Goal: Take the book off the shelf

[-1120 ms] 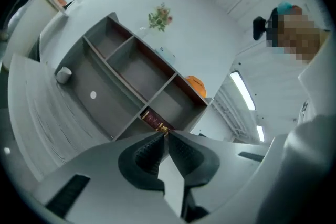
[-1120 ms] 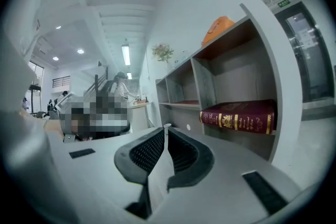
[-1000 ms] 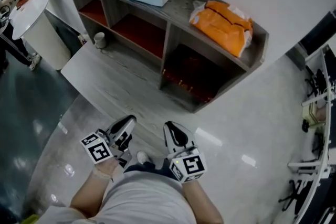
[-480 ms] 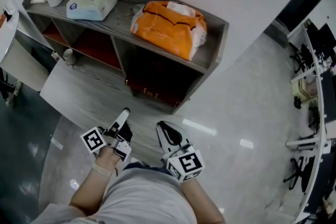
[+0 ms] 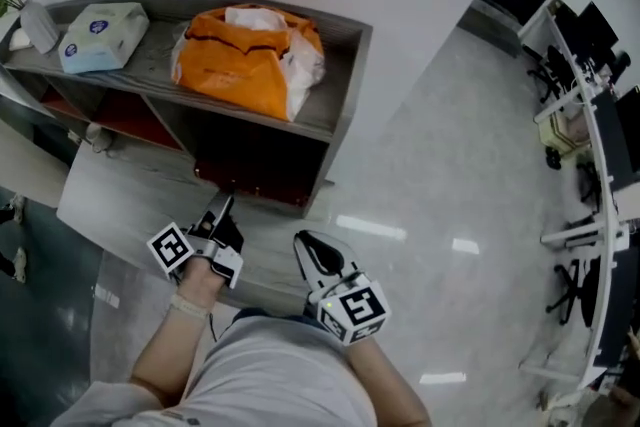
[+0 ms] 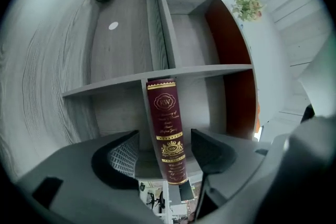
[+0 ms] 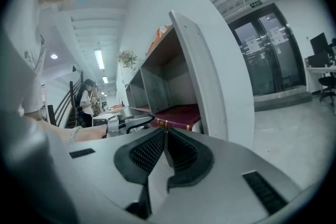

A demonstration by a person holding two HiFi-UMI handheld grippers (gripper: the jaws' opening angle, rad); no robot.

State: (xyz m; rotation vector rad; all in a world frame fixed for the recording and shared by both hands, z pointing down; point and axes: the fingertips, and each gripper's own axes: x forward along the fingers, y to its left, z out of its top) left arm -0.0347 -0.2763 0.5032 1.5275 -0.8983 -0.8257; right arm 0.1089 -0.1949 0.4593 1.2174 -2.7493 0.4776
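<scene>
A dark red book with gold print (image 6: 168, 128) lies in the lower right compartment of the grey shelf (image 5: 345, 75). In the head view it is a dark shape (image 5: 255, 180) in shadow. In the right gripper view its red cover (image 7: 176, 113) lies flat on the compartment floor. My left gripper (image 5: 222, 207) points into that compartment. Its jaws are opening, and the book's spine shows between the fingertips (image 6: 165, 141), further in, with no pad on it. My right gripper (image 5: 303, 240) hangs back over the floor, its jaws shut and empty (image 7: 165, 132).
On the shelf top lie an orange bag (image 5: 250, 55), a tissue box (image 5: 103, 23) and a white vase (image 5: 40, 20). The shelf stands on a grey wooden platform (image 5: 120, 205). Desks and chairs (image 5: 590, 115) line the right. A person (image 7: 86, 94) stands far off.
The head view has swung so the shelf slid left. My left gripper has moved forward to the mouth of the lower right compartment. The right gripper has stayed put.
</scene>
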